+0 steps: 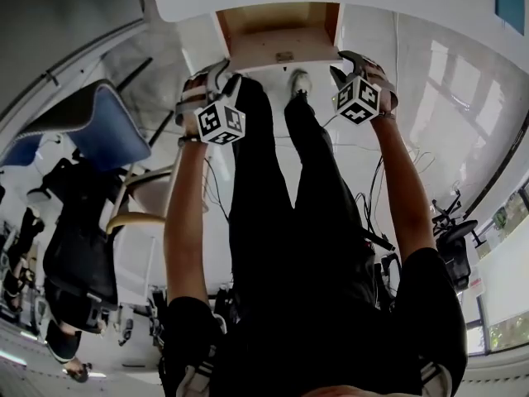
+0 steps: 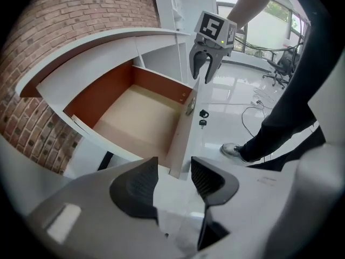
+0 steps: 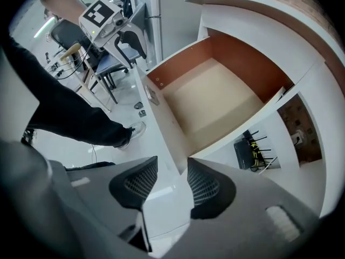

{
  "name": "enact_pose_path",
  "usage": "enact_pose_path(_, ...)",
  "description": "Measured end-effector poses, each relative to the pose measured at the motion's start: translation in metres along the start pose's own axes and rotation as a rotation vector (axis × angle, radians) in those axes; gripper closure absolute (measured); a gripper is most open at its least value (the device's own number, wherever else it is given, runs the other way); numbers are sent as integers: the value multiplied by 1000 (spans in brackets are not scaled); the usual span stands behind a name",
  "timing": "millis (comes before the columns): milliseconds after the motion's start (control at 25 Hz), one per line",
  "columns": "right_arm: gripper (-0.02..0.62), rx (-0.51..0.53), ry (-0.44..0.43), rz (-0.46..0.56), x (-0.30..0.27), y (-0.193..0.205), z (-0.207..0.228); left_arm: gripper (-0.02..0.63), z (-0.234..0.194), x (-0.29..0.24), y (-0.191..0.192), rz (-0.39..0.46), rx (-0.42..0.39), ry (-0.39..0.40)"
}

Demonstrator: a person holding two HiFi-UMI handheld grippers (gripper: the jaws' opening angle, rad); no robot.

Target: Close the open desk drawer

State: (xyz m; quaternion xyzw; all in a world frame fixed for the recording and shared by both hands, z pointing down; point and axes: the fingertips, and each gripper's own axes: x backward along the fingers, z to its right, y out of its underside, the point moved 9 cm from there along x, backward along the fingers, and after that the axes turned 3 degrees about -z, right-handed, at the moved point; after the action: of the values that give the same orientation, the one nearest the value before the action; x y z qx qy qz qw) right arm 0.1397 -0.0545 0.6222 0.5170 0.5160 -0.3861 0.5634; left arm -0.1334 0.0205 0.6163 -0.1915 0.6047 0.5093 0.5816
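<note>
Brick wall [image 2: 64,20] behind a white table [image 2: 102,45]: the drawer [image 2: 137,115] stands open and empty under its front edge. You pose left gripper [image 2: 173,178] and right gripper [image 3: 171,181] at either end of the front panel [image 3: 160,124], fingers [image 2: 207,179] apart, gripping nothing. Next, likely: push evenly inward.

Person: black short-sleeved top [image 1: 331,337], sleeves [image 1: 188,314] ending above the elbow; black trousers [image 1: 264,222]; one light grey shoe [image 1: 299,82] at twelve o'clock in the head view.

Hand-held left gripper [image 2: 172,169]: pale grey moulded shell, two black pads [image 2: 135,185] with fine ribbing.

Hand-held right gripper [image 3: 171,171]: same grey shell, black pads with a dotted mesh.

Marker cubes — white faces with black square patterns: left cube [image 1: 220,122] at ten o'clock of the trousers, right cube [image 1: 357,99] at one o'clock.
</note>
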Motion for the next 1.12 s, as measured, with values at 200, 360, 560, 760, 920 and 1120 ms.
enact_pose_path(200,458,-2,20,-1,-6,3,0,433,10,-12,10,-29,-3,33)
enact_pose_path(360,462,-1,24,0,-7,2,0,483,12,-11,15,-28,16,21)
enact_pose_path(560,469,3,33,-7,-6,3,0,508,10,-12,16,-24,4,12)
enact_pose_path(760,477,5,40,-23,-4,2,0,508,8,-12,15,-19,20,28)
enact_pose_path(920,483,20,37,-41,-4,-1,0,512,6,-11,14,-27,26,30)
enact_pose_path(1120,492,32,27,-41,1,-2,-1,511,2,-7,12,-40,14,52)
